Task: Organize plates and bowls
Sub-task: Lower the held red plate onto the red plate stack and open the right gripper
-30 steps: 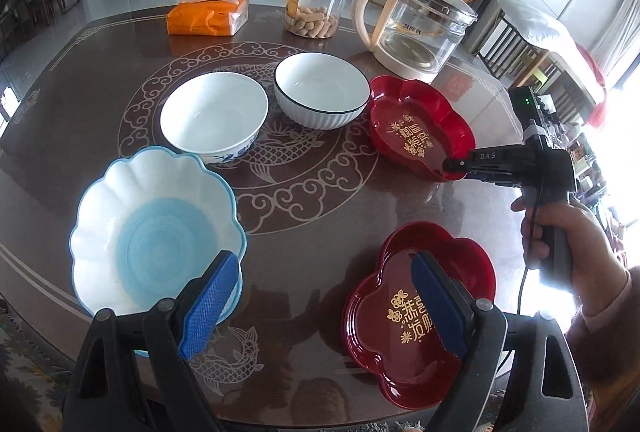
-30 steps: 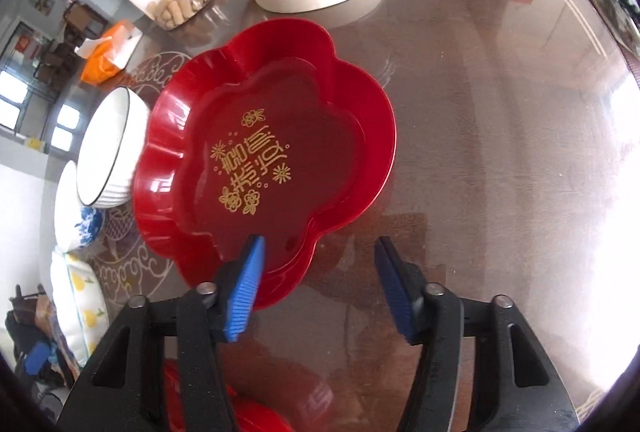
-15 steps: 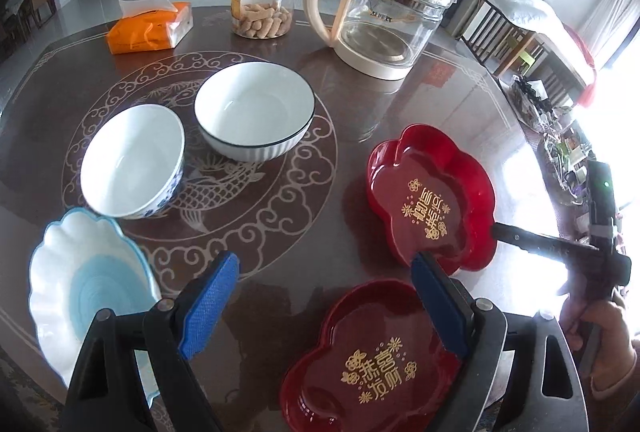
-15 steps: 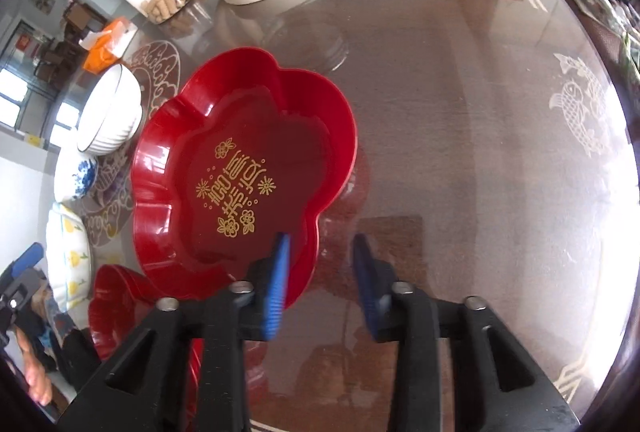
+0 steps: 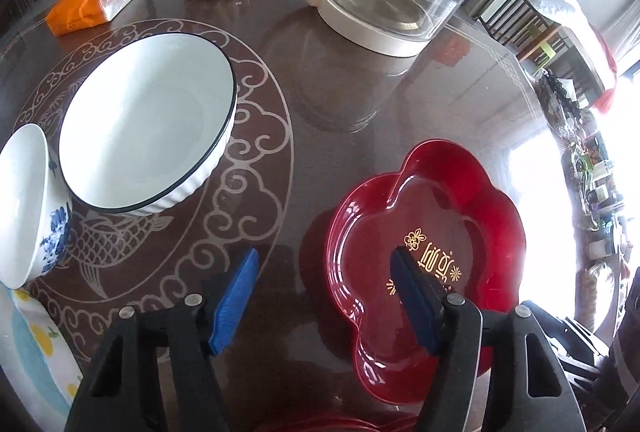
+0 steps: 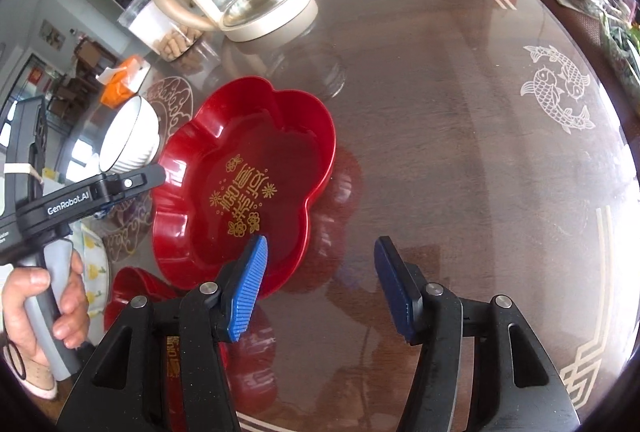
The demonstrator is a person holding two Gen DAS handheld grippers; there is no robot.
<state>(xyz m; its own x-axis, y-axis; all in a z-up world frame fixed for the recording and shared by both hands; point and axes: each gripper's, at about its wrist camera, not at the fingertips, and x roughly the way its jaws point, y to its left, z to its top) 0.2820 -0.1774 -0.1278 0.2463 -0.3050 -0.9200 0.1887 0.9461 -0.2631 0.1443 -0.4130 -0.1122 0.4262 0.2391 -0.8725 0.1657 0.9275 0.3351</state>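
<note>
Plates: in the left wrist view, the red plate [image 5: 424,232] lies on the worktop [image 5: 340,91]; the left gripper [image 5: 324,296] has swung over its near rim, jaws closing around the rim, not yet pressing. In the right wrist view, the right gripper [image 6: 318,288] has let go: jaws half open, empty, one pad over the plate's edge — a likely handover.

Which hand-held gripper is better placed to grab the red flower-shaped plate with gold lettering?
Left hand-held gripper: its closing jaws already straddle the red flower-shaped plate's rim. The right hand-held gripper stands open with only one pad over the rim.
</note>
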